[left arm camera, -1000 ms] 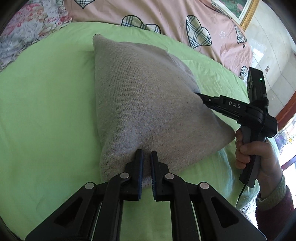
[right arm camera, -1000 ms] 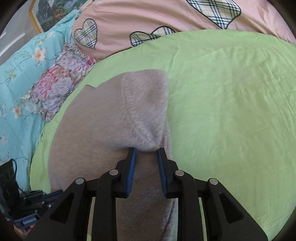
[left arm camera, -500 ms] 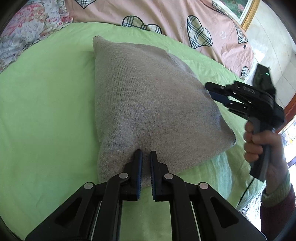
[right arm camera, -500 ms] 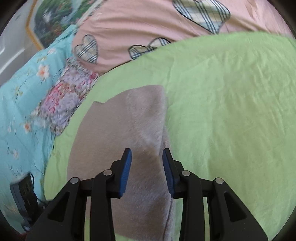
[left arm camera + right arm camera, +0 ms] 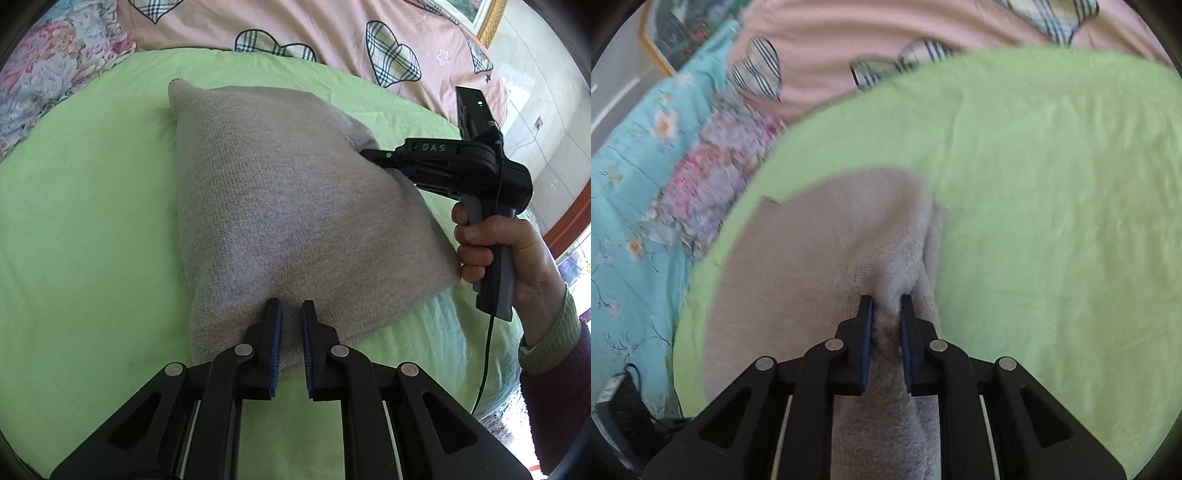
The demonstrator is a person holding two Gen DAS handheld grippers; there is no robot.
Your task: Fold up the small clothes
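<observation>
A grey knitted garment [image 5: 280,206] lies folded on the green sheet [image 5: 85,206]. My left gripper [image 5: 291,310] is shut on the garment's near edge, fabric pinched between its blue pads. In the left wrist view my right gripper [image 5: 373,157] reaches in from the right, held by a hand [image 5: 491,254], its tips buried in the garment's right edge. In the right wrist view the right gripper [image 5: 886,304] has its jaws closing on a bunched fold of the grey garment [image 5: 827,236], and the pads press on the fabric.
A pink quilt with plaid hearts [image 5: 332,33] lies beyond the green sheet. A floral cloth [image 5: 48,62] sits at the far left and a turquoise flowered one [image 5: 635,177] beside it. A tiled floor [image 5: 543,96] shows off the bed at right.
My right gripper let go of the garment's right edge, drew back open, then came back in and closed on a fold of it. The left gripper kept its grip and stayed put.
</observation>
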